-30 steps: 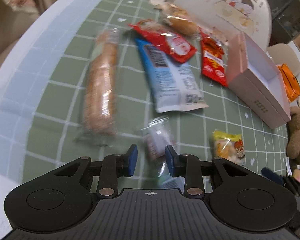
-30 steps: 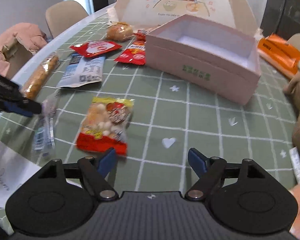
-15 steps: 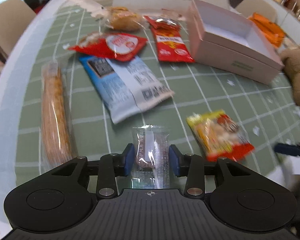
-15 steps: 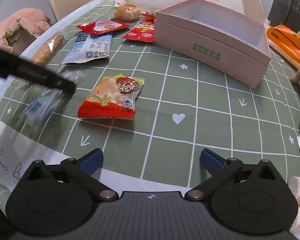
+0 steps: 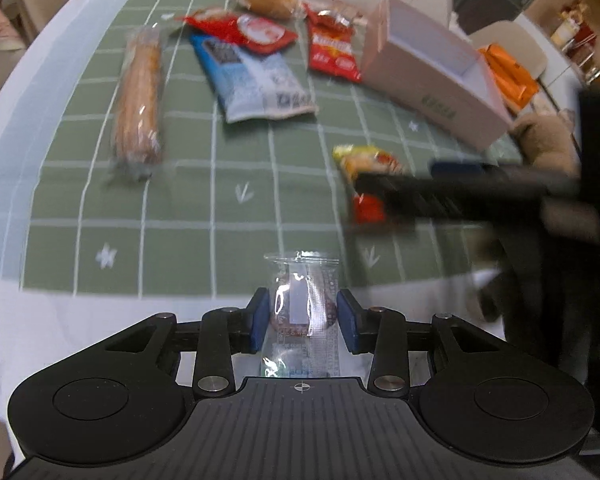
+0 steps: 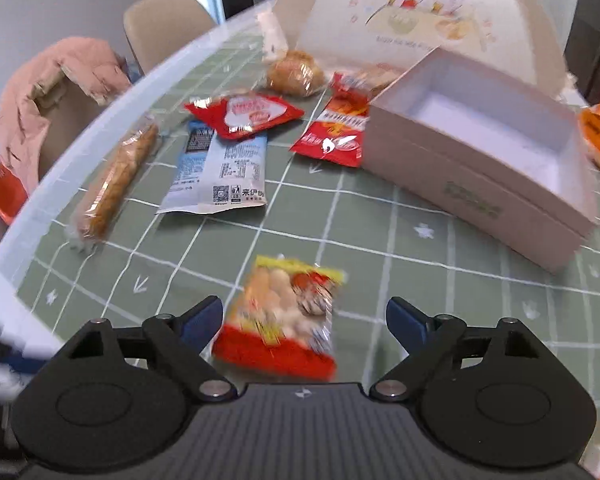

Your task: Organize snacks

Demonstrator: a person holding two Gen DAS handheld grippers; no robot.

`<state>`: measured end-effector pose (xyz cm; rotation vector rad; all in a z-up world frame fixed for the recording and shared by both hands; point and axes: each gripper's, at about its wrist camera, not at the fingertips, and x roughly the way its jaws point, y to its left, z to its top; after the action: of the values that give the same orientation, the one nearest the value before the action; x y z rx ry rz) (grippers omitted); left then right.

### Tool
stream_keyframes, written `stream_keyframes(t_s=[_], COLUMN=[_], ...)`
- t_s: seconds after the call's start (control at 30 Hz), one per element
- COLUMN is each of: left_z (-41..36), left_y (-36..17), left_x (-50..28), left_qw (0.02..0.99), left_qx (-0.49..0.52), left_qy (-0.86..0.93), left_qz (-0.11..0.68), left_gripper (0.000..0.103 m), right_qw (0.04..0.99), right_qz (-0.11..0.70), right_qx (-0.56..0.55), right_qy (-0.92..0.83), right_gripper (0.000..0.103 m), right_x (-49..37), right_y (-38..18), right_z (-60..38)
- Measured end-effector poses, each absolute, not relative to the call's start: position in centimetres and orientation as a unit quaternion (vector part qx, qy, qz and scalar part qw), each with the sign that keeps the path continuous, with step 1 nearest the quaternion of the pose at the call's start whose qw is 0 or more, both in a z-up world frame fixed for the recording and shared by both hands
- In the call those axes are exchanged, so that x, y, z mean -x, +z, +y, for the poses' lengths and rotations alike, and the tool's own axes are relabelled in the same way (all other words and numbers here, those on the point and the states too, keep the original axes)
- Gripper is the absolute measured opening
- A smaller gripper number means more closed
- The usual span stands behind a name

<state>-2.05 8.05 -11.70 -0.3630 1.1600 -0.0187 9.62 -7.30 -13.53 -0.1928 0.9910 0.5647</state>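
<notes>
The left gripper (image 5: 303, 322) now pinches the clear snack packet (image 5: 302, 308) off the surface, while the right gripper's (image 6: 304, 322) spread fingers close around the yellow-red packet (image 6: 284, 312) — both boxable next.

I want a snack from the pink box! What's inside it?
The open pink cardboard box shows only a bare white floor and inner walls. The near wall hides the front strip of its floor, so something small could lie there.

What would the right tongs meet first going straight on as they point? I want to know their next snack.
Most likely the yellow-and-red snack pack, lying flat between the closing right tongs, not yet gripped; depth is unclear.
</notes>
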Motion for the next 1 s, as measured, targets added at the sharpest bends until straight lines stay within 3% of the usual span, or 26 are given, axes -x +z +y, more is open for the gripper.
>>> stream_keyframes(t_s=[0.13, 0.2, 0.43, 0.6, 0.7, 1.0], left_z=[8.6, 9.2, 11.4, 9.4, 6.9, 3.6], left_y=[-11.6, -11.5, -10.6, -9.3, -6.9, 4.0], left_x=[3.8, 4.4, 5.3, 3.9, 2.2, -10.1], left_qw=[0.819, 0.82, 0.823, 0.802, 0.81, 0.899], left_qx=[0.153, 0.144, 0.165, 0.257, 0.246, 0.195], left_qy=[0.039, 0.07, 0.123, 0.014, -0.053, -0.153], left_qz=[0.551, 0.55, 0.53, 0.539, 0.53, 0.361], left_gripper=[0.041, 0.041, 0.041, 0.041, 0.041, 0.042], right_qw=[0.828, 0.828, 0.826, 0.826, 0.831, 0.896], right_qz=[0.484, 0.47, 0.464, 0.472, 0.469, 0.381], right_qx=[0.123, 0.141, 0.151, 0.136, 0.114, 0.02], right_qy=[0.257, 0.271, 0.281, 0.277, 0.278, 0.227], right_gripper=[0.074, 0.061, 0.059, 0.056, 0.055, 0.055], right_x=[-10.1, -9.2, -8.2, -7.9, -7.6, -8.4], right_y=[-14.9, -14.7, -14.6, -13.7, -11.4, 0.4], right_z=[-5.4, -5.4, -8.0, -10.5, -13.2, -22.7])
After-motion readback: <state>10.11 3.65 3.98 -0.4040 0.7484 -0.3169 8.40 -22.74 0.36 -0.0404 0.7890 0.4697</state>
